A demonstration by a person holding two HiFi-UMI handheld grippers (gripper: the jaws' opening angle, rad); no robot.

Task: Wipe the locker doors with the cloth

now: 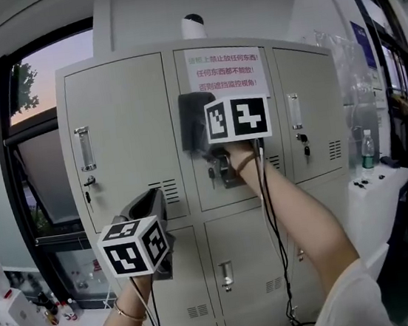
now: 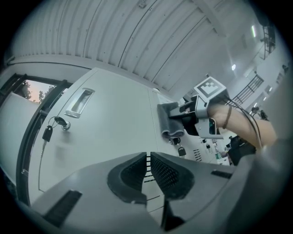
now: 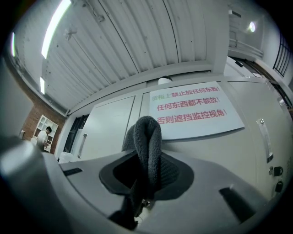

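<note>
A bank of grey lockers point(image 1: 122, 132) fills the head view. My right gripper point(image 1: 202, 138) is raised to the middle upper door point(image 1: 244, 183) and is shut on a dark grey cloth point(image 1: 192, 121), just below a white notice with red print point(image 1: 225, 70). In the right gripper view the folded cloth point(image 3: 147, 137) stands up between the jaws of the right gripper point(image 3: 147, 160). My left gripper point(image 1: 149, 201) hangs lower, in front of the left upper door point(image 2: 114, 123). It point(image 2: 148, 167) is shut with nothing in it. The left gripper view also shows the cloth point(image 2: 168, 119) against the door.
Keys hang from the door locks point(image 1: 88, 185). A dark-framed window point(image 1: 38, 180) lies left of the lockers, with bottles point(image 1: 55, 308) on the floor below it. A water bottle point(image 1: 367, 150) stands on a white stand point(image 1: 376, 199) at the right. Cables point(image 1: 272, 224) hang from the right gripper.
</note>
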